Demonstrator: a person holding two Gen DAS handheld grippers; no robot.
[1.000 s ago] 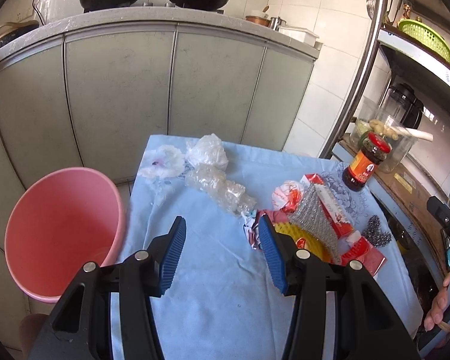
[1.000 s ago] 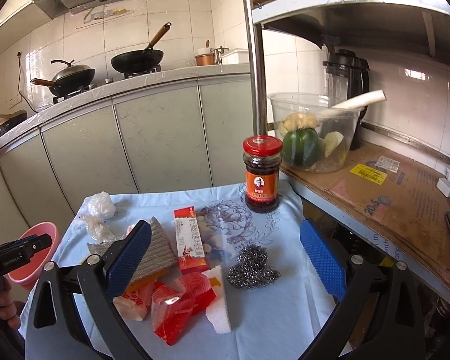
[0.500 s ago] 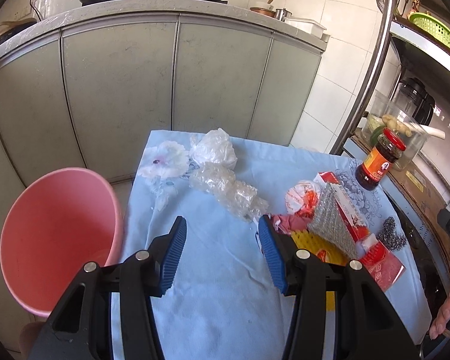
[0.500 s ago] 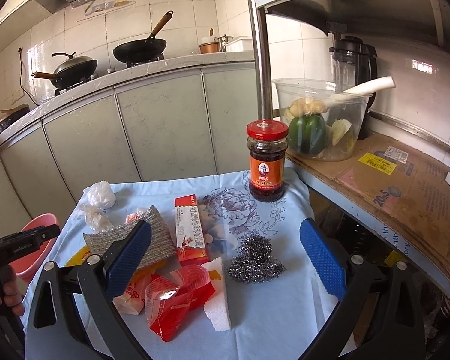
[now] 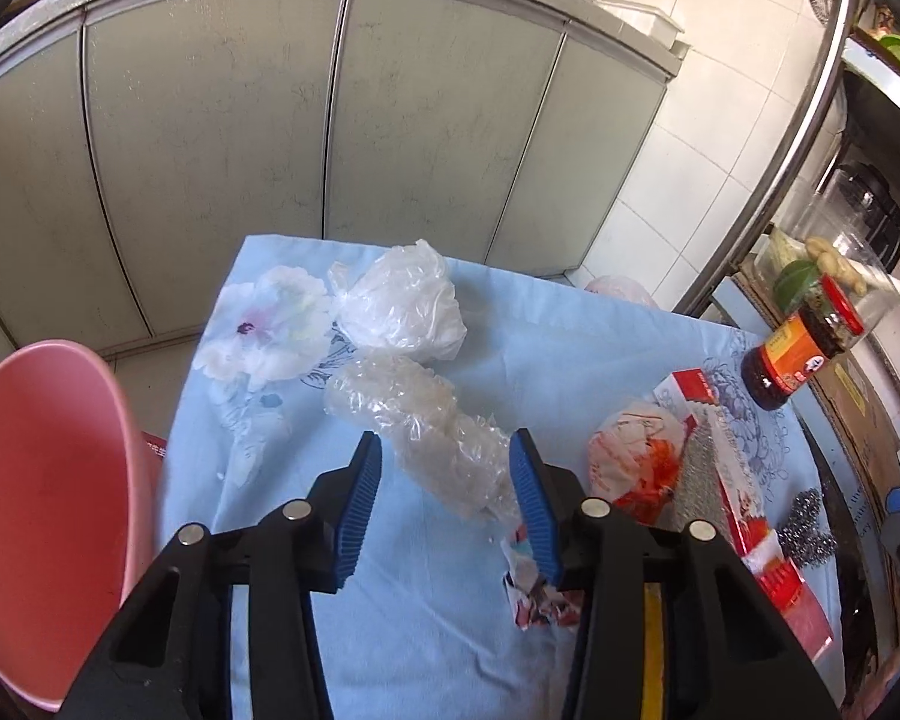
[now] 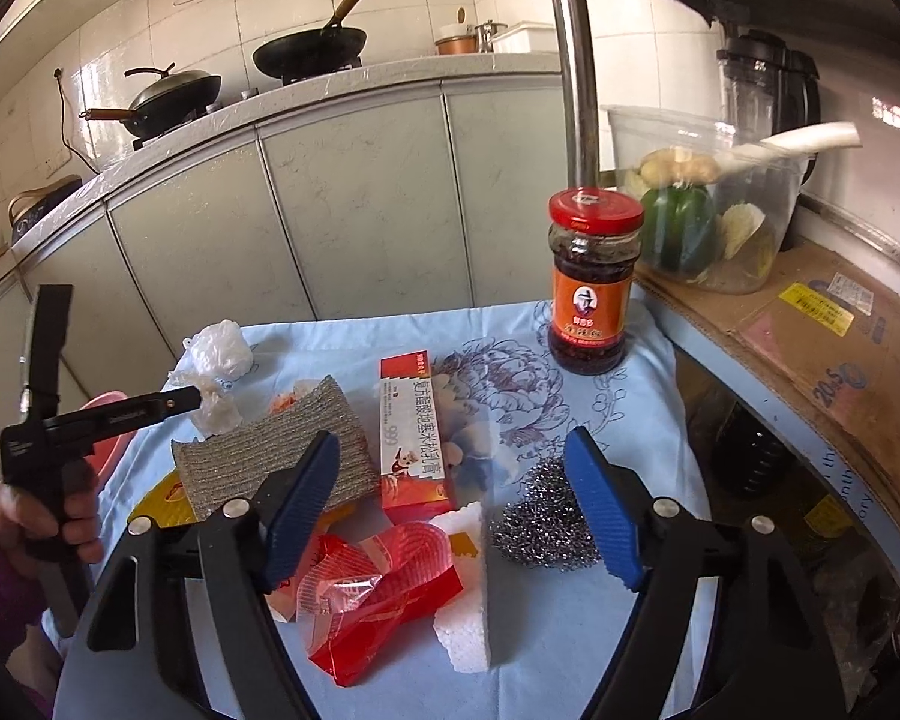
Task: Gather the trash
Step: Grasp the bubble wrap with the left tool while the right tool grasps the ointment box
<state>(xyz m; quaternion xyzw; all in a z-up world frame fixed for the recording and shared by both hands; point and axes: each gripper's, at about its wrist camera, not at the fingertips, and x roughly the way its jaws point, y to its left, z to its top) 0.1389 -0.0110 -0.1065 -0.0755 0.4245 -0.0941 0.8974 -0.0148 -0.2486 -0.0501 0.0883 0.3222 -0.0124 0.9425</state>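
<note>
Blue tablecloth (image 6: 570, 630) bears a red box (image 6: 413, 432) marked "999"; both hand-held grippers, left (image 5: 444, 480) and right (image 6: 450, 507), closing, pads touching nothing.

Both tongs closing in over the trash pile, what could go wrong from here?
1. The left tongs are closing around the crumpled clear wrap; the slick film may slip out before the pink bin.
2. The right tongs are closing above overlapping clutter and may catch the red wrapper and foam piece together.
</note>
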